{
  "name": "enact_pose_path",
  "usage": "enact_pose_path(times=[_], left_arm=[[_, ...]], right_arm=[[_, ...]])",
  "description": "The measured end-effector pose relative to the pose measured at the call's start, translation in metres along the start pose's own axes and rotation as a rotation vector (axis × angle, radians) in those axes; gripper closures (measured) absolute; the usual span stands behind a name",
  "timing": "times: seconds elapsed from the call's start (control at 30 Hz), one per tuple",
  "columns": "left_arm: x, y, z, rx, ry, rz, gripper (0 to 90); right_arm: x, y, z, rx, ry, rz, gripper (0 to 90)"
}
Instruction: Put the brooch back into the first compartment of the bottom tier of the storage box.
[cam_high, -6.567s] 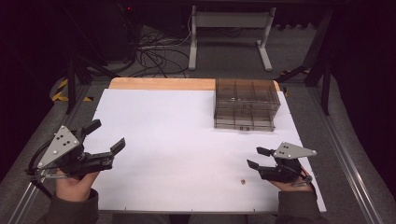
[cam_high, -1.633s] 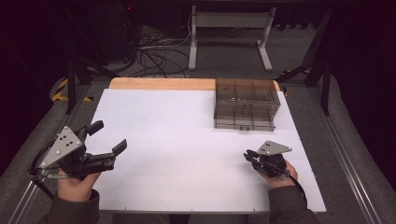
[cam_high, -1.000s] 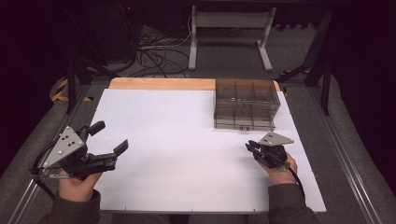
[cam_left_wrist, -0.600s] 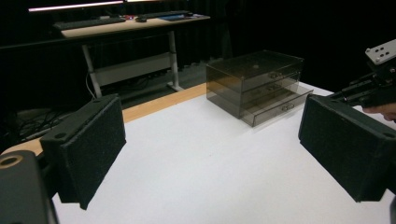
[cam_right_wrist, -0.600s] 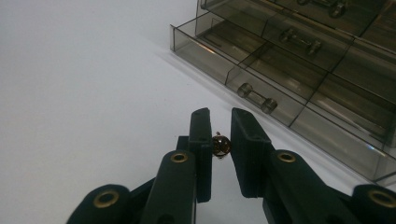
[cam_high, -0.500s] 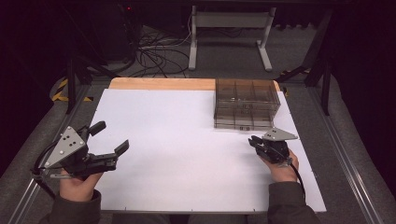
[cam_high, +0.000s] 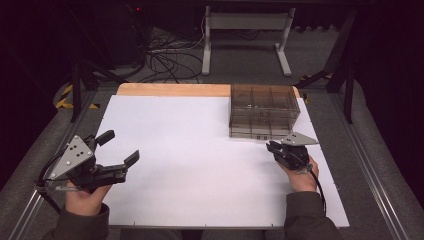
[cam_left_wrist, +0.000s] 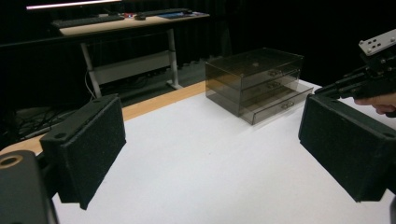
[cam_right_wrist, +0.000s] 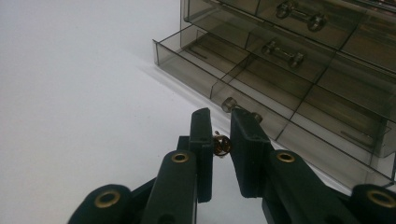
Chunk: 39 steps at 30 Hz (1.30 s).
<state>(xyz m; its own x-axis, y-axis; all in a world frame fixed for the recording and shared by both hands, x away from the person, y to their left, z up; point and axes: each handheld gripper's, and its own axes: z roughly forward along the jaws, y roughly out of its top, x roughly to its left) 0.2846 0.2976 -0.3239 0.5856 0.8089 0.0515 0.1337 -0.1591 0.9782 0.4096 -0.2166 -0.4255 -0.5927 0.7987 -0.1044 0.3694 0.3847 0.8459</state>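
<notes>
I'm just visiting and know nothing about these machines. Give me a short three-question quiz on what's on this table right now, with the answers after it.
1. True or false: the bottom drawer of the smoky plastic drawer box is pulled out.
2. What does the right gripper hold between its pads?
A. a pencil
B. a small brass-coloured item
C. nothing
3. Fill in: the left gripper has its jaws spread wide and holds ____.

Key
1. True: in the right gripper view it juts forward of the drawers above, showing its dividers.
2. B. It is too small to name surely.
3. Nothing: only white tabletop shows between its pads.
</notes>
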Motion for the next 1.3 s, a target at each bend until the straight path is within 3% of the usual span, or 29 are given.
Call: enact_pose_path(times=[1.3], left_arm=[[0.004, -0.003, 0.001, 0.005, 0.004, -0.010, 8.1]], right_arm=[[0.005, 0.027, 0.038, -0.041, 0.015, 0.017, 79.9]])
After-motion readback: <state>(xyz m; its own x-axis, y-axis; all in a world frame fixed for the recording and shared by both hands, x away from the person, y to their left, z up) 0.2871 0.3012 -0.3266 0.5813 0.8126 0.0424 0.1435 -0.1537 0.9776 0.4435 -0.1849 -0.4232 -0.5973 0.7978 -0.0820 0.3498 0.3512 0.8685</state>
